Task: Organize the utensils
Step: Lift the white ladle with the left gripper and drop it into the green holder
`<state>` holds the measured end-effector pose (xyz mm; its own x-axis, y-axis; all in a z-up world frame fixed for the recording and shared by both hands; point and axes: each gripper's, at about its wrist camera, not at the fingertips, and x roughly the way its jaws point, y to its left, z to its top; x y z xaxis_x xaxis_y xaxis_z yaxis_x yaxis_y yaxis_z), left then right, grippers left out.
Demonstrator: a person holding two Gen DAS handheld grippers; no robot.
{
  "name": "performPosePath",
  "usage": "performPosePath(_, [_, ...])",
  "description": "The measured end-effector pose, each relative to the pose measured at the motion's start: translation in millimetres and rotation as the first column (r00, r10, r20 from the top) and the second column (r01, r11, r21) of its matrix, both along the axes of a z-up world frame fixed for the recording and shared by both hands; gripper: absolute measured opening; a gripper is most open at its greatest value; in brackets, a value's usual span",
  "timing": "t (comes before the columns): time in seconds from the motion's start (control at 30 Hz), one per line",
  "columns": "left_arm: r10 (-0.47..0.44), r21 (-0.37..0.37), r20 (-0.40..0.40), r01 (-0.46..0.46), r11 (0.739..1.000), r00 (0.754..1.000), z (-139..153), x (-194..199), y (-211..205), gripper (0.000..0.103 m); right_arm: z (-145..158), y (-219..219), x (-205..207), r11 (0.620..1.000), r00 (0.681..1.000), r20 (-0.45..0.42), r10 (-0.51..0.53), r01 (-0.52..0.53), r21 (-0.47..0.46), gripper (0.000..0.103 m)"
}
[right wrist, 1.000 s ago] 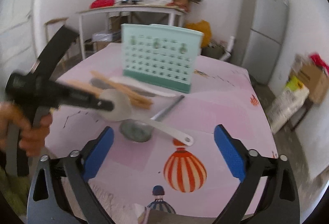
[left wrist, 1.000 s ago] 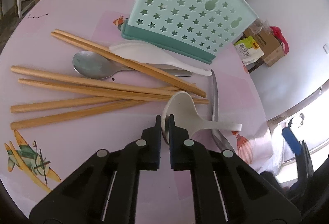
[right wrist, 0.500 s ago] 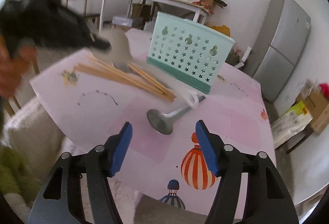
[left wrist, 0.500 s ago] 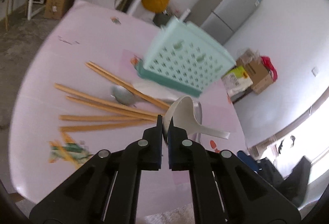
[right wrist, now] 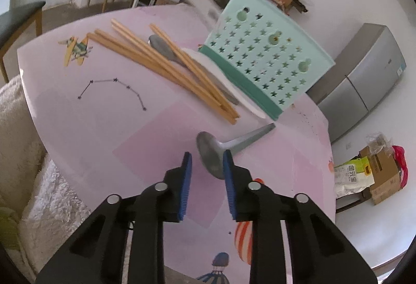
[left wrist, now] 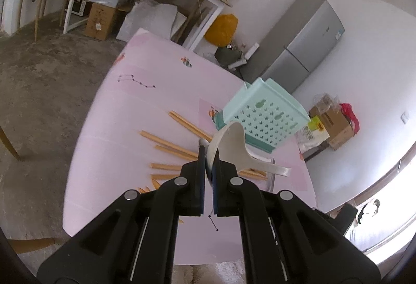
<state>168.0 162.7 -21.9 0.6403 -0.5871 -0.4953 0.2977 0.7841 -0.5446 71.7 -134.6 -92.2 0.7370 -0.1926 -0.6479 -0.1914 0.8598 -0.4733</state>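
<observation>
Fingers [left wrist: 200, 169] of the left gripper [left wrist: 208, 172] are clamped on the thin bowl rim of the white ceramic soup spoon [left wrist: 235, 146], held high above the pink table [left wrist: 145, 112]; with so narrow a hold, the spoon could be twisted loose and dropped short of the mint-green perforated plastic utensil basket [left wrist: 262, 114]. Blue-padded fingers [right wrist: 186, 180] of the right gripper [right wrist: 206, 177] are held apart just above the bowl of the grey metal spoon [right wrist: 213, 151]; its low, curved bowl could be pushed along the table rather than caught.

The left gripper [left wrist: 208, 151] is sitting at lower centre of its frame, fingers pinched together. The right gripper [right wrist: 207, 161] is sitting at lower centre, fingers parted.
</observation>
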Motion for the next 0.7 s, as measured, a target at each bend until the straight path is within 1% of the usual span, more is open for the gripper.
performPosePath(0.1, [0.017,0.002,0.023,-0.017,1.000,1.000,5.2,-6.9,4.2,0.003,-2.6,4.4,2.7,1.000,1.000,-0.013,-0.007,0.007,-0.016,0.015])
performPosePath(0.17, [0.029,0.003,0.042,-0.029,1.000,0.999,8.3,-10.9,1.8,0.003,-2.6,6.2,1.8,1.000,1.000,-0.012,-0.015,0.015,-0.019,0.008])
performPosePath(0.33, [0.043,-0.006,0.078,-0.043,0.999,0.996,16.1,-3.8,6.3,0.003,2.3,6.8,0.6,0.999,1.000,0.002,-0.028,0.028,-0.018,0.005])
performPosePath(0.47, [0.050,-0.016,0.114,-0.049,0.999,0.992,28.9,-3.6,3.7,0.003,20.6,2.9,-1.1,1.000,0.999,0.030,-0.028,0.028,0.009,0.003])
performPosePath(0.6, [0.057,-0.018,0.183,-0.055,0.998,0.981,50.0,-3.1,-5.2,0.003,48.9,-8.0,-2.9,0.996,0.996,0.077,-0.050,0.044,0.079,0.003])
performPosePath(0.7, [0.069,0.002,0.260,-0.071,0.997,0.963,70.8,-0.4,-16.6,0.003,69.1,-18.7,-4.3,0.990,0.991,0.111,-0.070,0.055,0.129,0.003])
